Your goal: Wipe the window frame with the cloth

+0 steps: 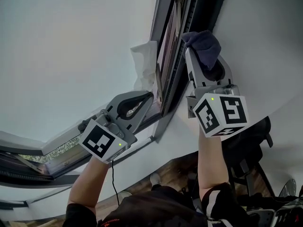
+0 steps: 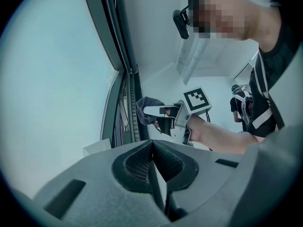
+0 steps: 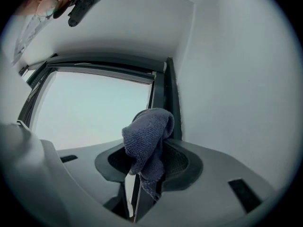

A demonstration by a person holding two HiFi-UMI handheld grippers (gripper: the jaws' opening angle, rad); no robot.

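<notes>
A dark blue-grey cloth [image 1: 204, 41] bunches over the tips of my right gripper [image 1: 202, 53], which is shut on it. The cloth presses against the dark window frame [image 1: 176, 56] along its vertical side, next to the white wall. In the right gripper view the cloth [image 3: 147, 136] hangs out of the gripper [image 3: 152, 163] in front of the frame [image 3: 164, 96]. My left gripper [image 1: 148, 96] is shut with nothing in it, its tip by the frame's lower corner. From the left gripper [image 2: 152, 150] view, the right gripper [image 2: 158, 111], cloth [image 2: 146, 107] and frame [image 2: 127, 86] all show.
A white crumpled sheet [image 1: 144, 64] sticks to the glass beside the frame. The white wall [image 1: 265, 37] runs close on the right. Below lie a wooden floor [image 1: 176, 167] and dark equipment [image 1: 251, 143]. Another person [image 2: 239, 107] stands further back in the room.
</notes>
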